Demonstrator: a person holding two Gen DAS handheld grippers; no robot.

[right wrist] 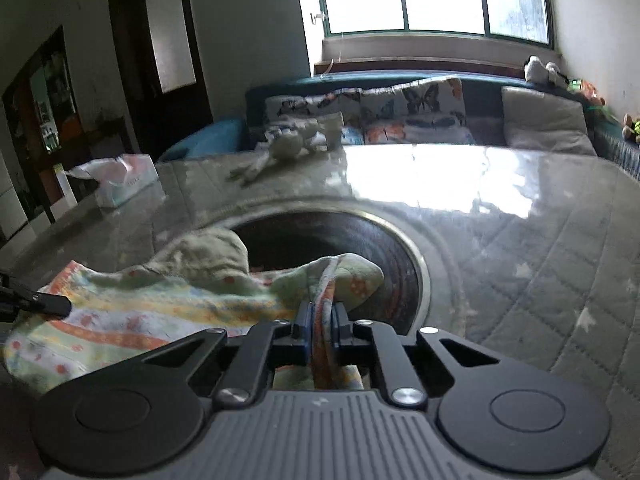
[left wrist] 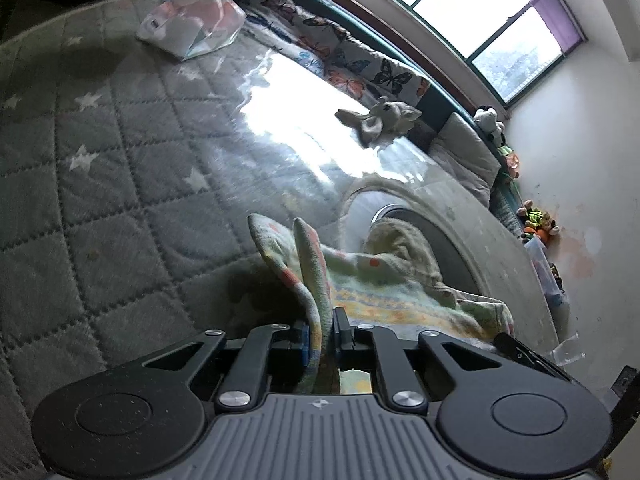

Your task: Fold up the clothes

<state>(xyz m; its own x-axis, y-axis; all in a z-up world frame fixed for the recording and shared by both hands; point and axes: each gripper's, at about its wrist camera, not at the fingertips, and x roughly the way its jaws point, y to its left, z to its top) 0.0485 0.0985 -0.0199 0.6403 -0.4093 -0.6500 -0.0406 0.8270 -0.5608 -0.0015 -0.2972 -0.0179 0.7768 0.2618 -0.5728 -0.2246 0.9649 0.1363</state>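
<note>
Quilted table (left wrist: 100, 168), garment (left wrist: 380, 280) stretched crosswise

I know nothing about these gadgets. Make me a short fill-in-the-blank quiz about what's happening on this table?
1. Both the left tongs and the right tongs are shut on the same pastel ____.
2. The pillows behind the table are printed with ____.
3. The quilted table cover is dotted with white ____.
4. A grey stuffed ____ lies near the far side of the table.

Missing words: cloth; butterflies; stars; toy
</note>
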